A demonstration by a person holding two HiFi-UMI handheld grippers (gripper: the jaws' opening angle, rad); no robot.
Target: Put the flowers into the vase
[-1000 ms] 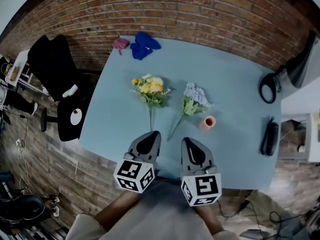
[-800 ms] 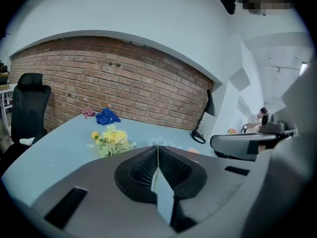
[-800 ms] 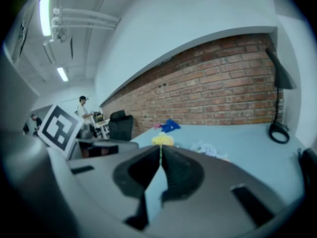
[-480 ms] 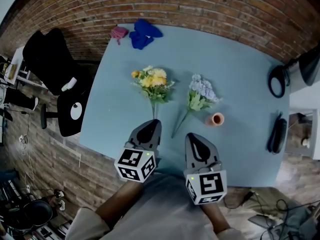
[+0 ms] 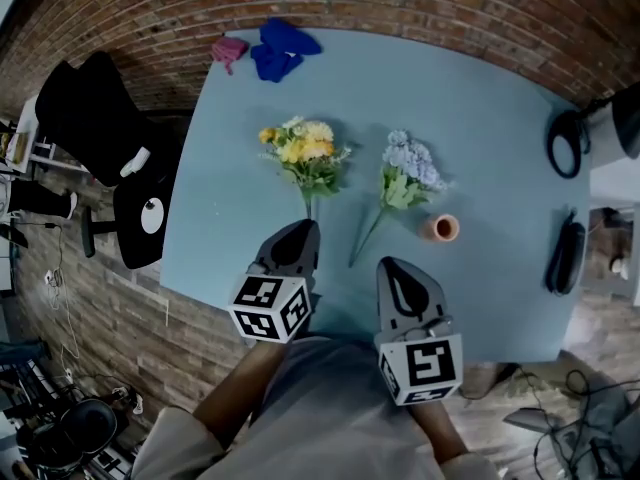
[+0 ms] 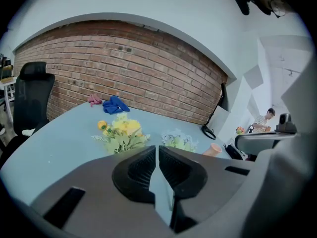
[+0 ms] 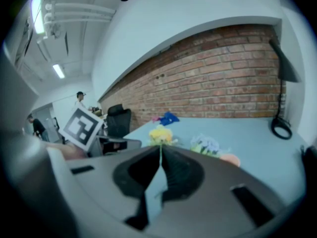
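A yellow flower bunch (image 5: 305, 154) (image 6: 121, 133) lies on the blue table (image 5: 480, 118), its stem toward me. Beside it to the right lies a pale lilac bunch (image 5: 408, 173) (image 6: 177, 140) (image 7: 208, 145). A small orange vase (image 5: 440, 228) (image 6: 214, 148) (image 7: 230, 158) stands right of the lilac bunch. My left gripper (image 5: 297, 236) (image 6: 157, 148) is shut and empty, its tip just short of the yellow bunch's stem end. Over the table's near edge my right gripper (image 5: 398, 268) (image 7: 161, 147) is shut and empty too.
A blue cloth (image 5: 278, 46) and a pink item (image 5: 228, 48) lie at the table's far left corner. A black office chair (image 5: 105, 138) stands left of the table. Black cables and a lamp base (image 5: 568, 143) sit at the right edge, a brick wall (image 5: 420, 3) behind.
Both grippers have sunk toward the table, the left one further, forward to the yellow bunch's stem. The flowers and vase have not moved on the table.
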